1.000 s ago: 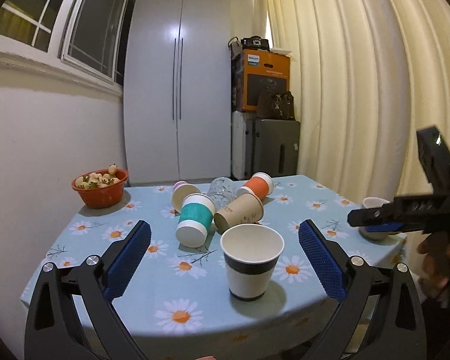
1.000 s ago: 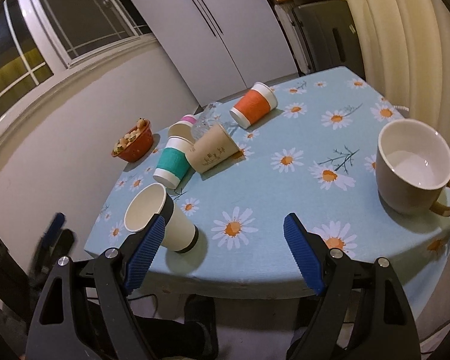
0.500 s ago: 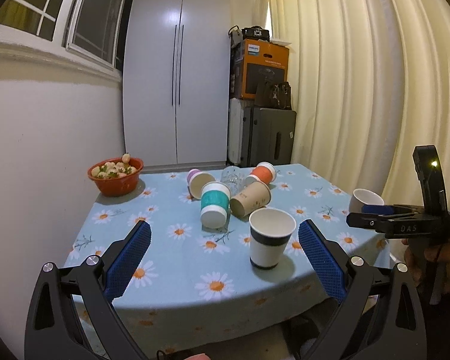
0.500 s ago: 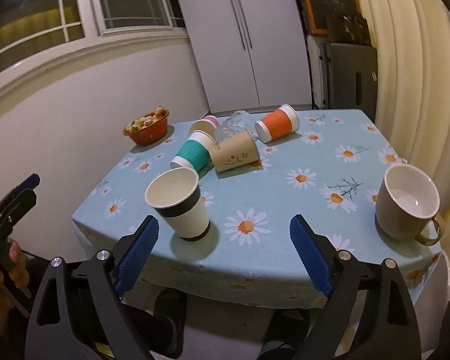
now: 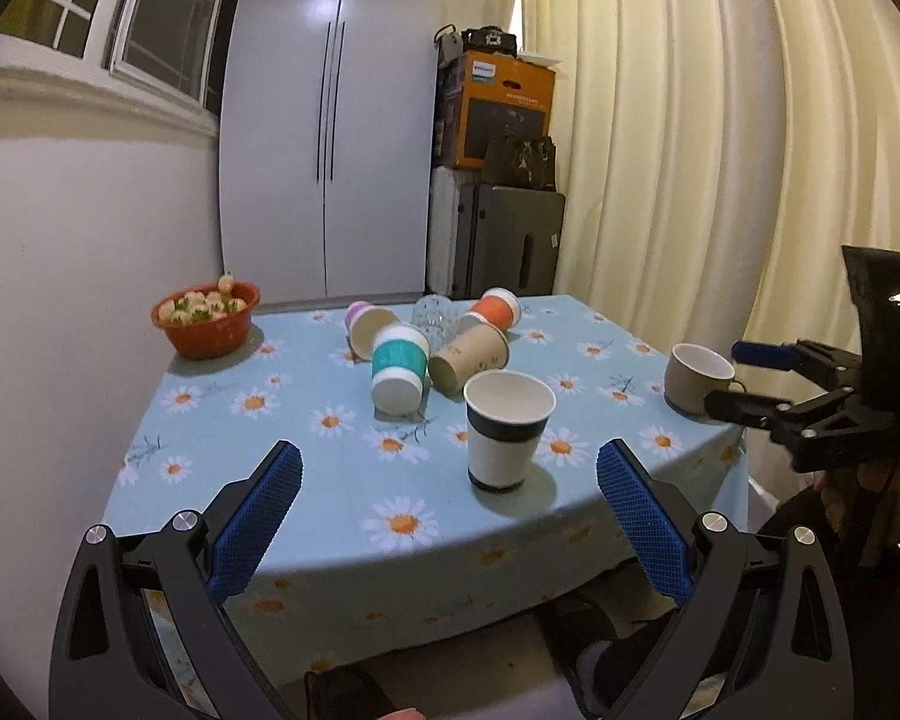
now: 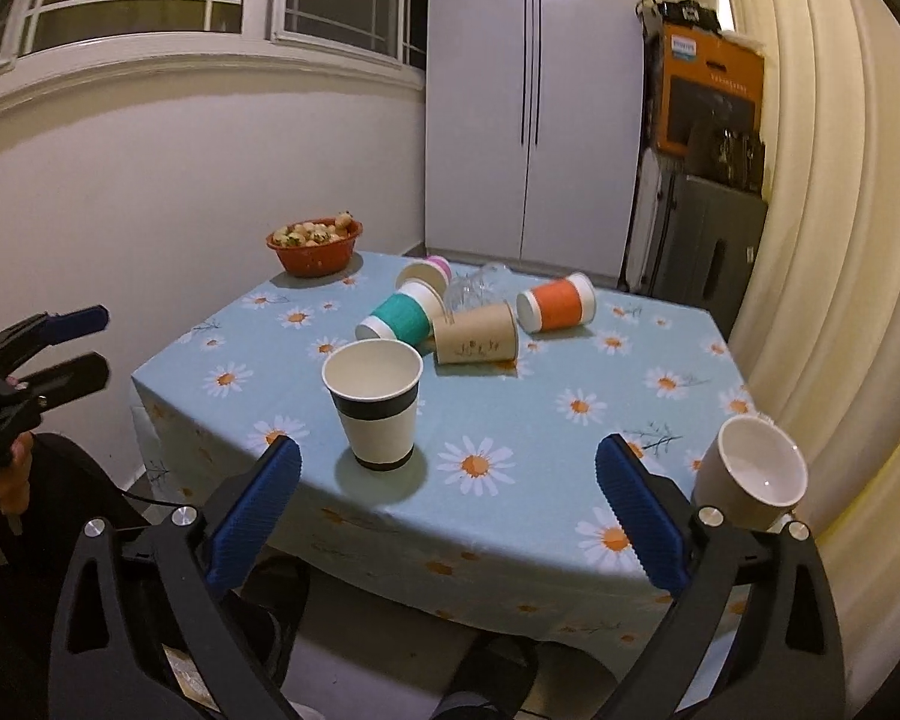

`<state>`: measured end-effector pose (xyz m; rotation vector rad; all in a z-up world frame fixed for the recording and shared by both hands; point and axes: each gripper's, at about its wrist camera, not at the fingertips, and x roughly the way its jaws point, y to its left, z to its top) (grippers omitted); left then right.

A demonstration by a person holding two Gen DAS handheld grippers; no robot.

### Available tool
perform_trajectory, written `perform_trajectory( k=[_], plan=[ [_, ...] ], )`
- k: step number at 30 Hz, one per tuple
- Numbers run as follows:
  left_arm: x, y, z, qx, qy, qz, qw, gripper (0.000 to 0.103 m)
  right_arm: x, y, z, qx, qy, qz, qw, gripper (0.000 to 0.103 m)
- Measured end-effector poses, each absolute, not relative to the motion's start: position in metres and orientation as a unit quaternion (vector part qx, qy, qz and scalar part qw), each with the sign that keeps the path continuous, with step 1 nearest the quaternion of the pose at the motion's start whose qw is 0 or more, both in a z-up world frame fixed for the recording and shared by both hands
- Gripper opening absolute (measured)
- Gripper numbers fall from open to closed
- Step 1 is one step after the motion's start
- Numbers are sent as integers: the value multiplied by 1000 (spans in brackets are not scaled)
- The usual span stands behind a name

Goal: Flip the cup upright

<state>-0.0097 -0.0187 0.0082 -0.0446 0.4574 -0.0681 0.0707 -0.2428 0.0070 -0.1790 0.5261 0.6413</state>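
Observation:
A white paper cup with a dark band stands upright near the table's front edge. Behind it lie several cups on their sides: a teal one, a brown one, an orange one, a pink-rimmed one and a clear glass. My left gripper is open and empty, off the front edge; it also shows in the right wrist view. My right gripper is open and empty, also off the table, and shows in the left wrist view.
The table wears a blue daisy cloth. A beige mug stands upright at the right edge. An orange bowl of food sits at the far left. A wall is on the left, curtains on the right.
Both grippers have pulled back and up from the table, so the cups look farther away. The banded cup stands where it was. Both grippers stay open.

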Motion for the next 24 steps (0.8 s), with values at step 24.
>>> perform_trajectory(
  k=[24],
  plan=[
    [-8, -29, -4, -10, 250, -18, 968, 96, 57, -243, -5, -87, 245, 291, 921, 98]
  ],
)
